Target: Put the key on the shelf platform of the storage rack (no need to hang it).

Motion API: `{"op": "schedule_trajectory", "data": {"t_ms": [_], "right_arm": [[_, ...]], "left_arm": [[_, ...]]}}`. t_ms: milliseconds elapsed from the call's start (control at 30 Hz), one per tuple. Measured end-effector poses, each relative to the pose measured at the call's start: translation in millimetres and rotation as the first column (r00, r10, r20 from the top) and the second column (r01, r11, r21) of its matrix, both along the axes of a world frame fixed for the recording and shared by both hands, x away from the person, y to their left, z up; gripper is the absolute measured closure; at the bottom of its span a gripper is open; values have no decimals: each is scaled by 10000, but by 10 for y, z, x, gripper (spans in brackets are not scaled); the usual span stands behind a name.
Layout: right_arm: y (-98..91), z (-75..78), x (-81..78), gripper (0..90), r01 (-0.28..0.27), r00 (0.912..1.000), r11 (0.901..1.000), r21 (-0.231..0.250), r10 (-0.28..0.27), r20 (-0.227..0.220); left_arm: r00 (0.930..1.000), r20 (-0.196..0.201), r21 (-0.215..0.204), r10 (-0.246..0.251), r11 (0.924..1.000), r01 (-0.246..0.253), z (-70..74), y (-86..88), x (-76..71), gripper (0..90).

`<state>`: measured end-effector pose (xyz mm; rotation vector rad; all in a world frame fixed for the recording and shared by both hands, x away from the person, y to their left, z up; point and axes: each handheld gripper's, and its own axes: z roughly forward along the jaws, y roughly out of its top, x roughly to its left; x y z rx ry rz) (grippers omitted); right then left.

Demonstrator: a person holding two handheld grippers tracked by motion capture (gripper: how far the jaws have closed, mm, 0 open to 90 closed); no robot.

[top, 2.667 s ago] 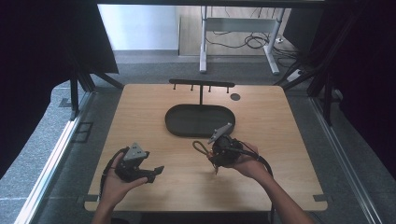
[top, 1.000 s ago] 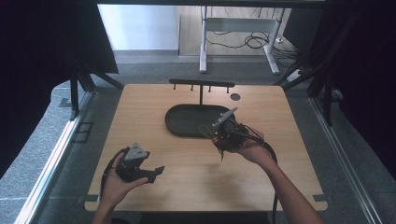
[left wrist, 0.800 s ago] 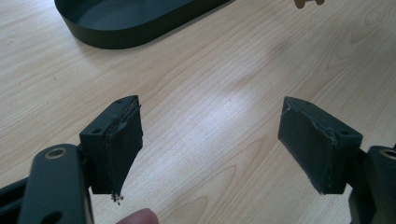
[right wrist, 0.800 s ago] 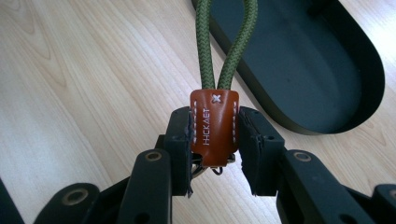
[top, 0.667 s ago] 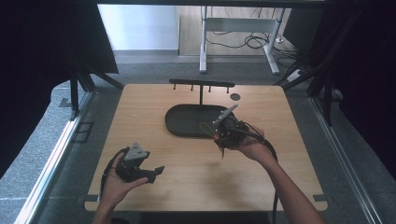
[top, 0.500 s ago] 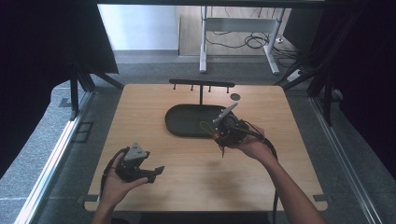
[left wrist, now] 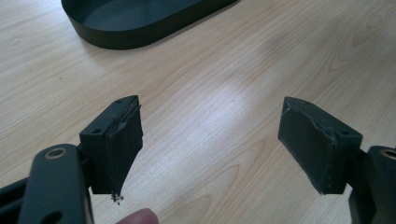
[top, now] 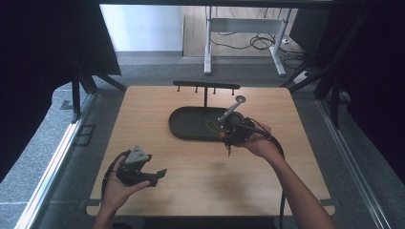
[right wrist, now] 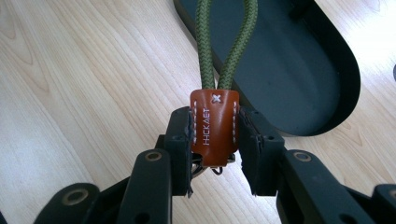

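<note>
While the left gripper [left wrist: 210,140] rests with jaws apart, the right gripper [right wrist: 215,135] clamps a brown leather tab [right wrist: 214,126] beside the black tray [right wrist: 303,60].

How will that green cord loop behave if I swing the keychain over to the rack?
The green cord loop will probably flop and sway: it is braided rope, bent double. The brown leather tab looks firm enough between the right gripper jaws, so slipping seems unlikely. It looks light for its size.
</note>
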<state>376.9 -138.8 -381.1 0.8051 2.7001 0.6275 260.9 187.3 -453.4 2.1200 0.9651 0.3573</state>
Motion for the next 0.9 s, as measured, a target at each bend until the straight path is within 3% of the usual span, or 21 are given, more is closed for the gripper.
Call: {"op": "schedule_trajectory", "data": {"t_ms": [200,900], "right_arm": [[35,8,59,663,-35,9999,9996,-267,38,96],[118,235,277,663,29,10000,9994,-335,-26,91]], "left_arm": [[10000,2,-6,-27,10000,27,-5,-11,0,222],[10000,4,22,-14,10000,14,1,6,0,222]]}}
